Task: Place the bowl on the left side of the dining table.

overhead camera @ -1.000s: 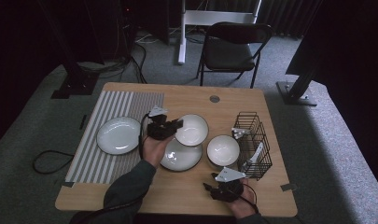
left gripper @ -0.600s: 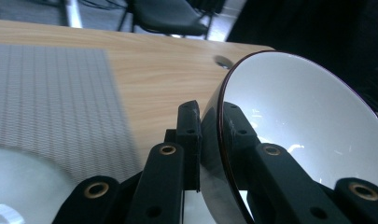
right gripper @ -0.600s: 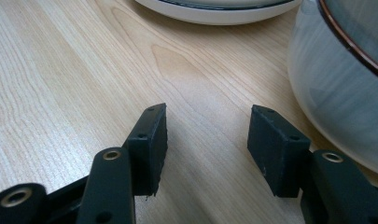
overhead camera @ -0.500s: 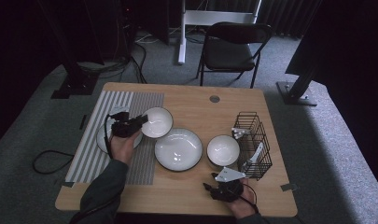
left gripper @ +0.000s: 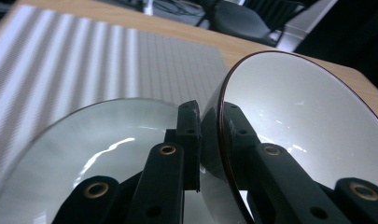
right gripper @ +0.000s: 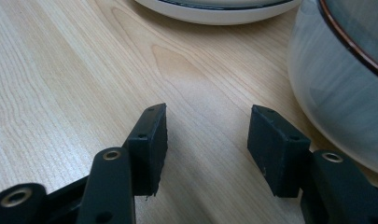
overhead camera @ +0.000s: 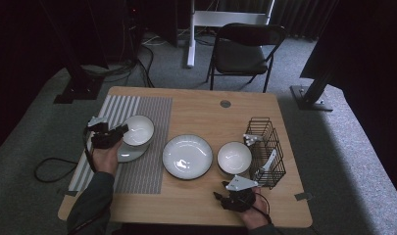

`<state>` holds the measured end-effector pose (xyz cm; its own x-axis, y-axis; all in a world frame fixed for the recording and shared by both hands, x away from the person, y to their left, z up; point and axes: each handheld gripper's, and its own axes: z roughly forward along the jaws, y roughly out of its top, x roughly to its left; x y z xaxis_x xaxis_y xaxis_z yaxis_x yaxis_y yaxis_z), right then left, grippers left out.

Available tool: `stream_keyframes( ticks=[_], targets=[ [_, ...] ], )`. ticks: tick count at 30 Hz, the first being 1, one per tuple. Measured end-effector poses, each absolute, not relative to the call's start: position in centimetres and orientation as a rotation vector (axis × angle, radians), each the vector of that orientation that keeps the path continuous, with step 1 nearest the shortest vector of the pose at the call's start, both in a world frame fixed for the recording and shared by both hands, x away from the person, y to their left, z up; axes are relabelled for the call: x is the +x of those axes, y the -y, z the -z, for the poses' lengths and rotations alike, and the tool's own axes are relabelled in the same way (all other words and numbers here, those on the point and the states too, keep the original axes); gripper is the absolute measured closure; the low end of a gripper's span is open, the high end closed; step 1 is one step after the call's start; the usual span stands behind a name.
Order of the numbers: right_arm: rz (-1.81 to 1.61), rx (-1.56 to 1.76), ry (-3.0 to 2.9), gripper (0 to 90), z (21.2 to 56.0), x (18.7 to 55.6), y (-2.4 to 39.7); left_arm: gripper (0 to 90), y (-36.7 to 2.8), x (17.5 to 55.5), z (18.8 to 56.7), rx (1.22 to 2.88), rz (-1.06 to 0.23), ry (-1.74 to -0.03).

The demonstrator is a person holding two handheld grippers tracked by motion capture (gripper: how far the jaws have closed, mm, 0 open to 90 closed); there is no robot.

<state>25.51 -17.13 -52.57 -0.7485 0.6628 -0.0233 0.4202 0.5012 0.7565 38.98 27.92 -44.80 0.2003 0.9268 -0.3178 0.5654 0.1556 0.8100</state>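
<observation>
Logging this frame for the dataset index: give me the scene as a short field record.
left hand-held gripper: shut on the rim of a bowl
bowl position: above the small plate on the striped mat
right hand-held gripper: open, nothing between the jaws, low over the table
centre: large plate
right of it: second bowl, next to the wire rack

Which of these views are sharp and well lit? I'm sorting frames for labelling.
High view: dim, surroundings nearly black, table readable, left gripper small and soft. Left gripper view: bright; glare streaks on the bowl and the plate beneath it, near fingers slightly soft. Right gripper view: even light, crisp wood grain; its fingers and the second bowl slightly blurred.
</observation>
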Motion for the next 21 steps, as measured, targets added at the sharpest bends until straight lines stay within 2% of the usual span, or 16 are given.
stream_keyframes(
  ticks=[8, 21],
  targets=[
    [-1.103, 0.912, -2.437, 46.9, 52.6, 25.5, 17.1, 80.6, -31.5, 38.9, 46.5, 1.482, -0.514, -1.586],
    [-1.104, 0.915, -2.439, 46.9, 52.6, 25.5, 17.1, 80.4, -32.5, 39.6, 48.4, 1.483, -0.509, -1.658]
  ],
)
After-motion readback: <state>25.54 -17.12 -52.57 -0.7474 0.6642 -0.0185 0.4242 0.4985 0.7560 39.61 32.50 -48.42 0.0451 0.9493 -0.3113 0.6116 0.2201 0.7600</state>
